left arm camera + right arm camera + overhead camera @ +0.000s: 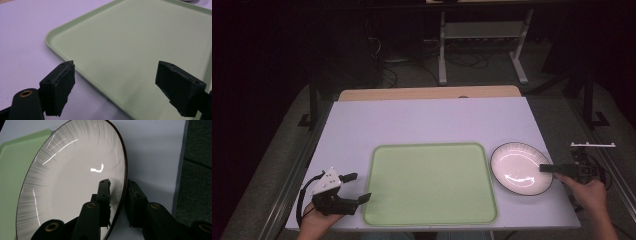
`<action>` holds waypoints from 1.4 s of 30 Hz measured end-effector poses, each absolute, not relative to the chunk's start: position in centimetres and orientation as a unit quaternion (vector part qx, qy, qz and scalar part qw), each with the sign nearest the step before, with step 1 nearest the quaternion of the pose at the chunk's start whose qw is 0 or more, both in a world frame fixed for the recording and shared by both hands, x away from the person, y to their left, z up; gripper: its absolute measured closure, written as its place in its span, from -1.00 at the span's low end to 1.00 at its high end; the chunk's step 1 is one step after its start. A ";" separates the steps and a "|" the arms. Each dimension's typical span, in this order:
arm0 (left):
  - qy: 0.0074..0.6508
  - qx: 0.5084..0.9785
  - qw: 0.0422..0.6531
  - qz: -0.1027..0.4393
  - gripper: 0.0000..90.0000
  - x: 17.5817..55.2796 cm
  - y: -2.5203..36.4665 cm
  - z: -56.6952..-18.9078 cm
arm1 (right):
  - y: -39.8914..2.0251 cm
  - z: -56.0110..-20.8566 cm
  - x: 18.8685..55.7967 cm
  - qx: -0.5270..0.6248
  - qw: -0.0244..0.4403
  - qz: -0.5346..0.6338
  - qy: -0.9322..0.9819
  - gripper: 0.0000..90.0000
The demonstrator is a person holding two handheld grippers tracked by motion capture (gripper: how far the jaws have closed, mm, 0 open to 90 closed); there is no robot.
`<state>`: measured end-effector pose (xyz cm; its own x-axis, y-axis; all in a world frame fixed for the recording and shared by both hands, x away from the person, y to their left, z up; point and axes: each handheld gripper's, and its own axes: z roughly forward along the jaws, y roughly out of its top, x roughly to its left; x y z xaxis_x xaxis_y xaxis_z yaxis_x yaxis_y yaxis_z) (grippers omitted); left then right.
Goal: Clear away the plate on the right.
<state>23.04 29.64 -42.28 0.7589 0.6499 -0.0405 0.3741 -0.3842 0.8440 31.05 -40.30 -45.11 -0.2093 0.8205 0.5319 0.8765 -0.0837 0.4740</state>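
Two tools are out: our right tool (117,200) pinches the rim of the plate (521,167) beside the tray (430,185); our left tool (354,187) gapes empty. Next, we judge, lift the plate across.

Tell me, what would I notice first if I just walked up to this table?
Probably the big pale green tray, lying in the middle of the white table. Next, the shiny white plate just right of the tray, with the right gripper straddling its dark rim. The left gripper waits wide open at the tray's left edge.
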 end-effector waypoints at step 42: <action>0.315 0.818 0.458 0.151 -0.65 23.0 29.8 -42.3 | -41.1 -45.8 30.8 -0.670 0.105 -0.460 -0.573 0.80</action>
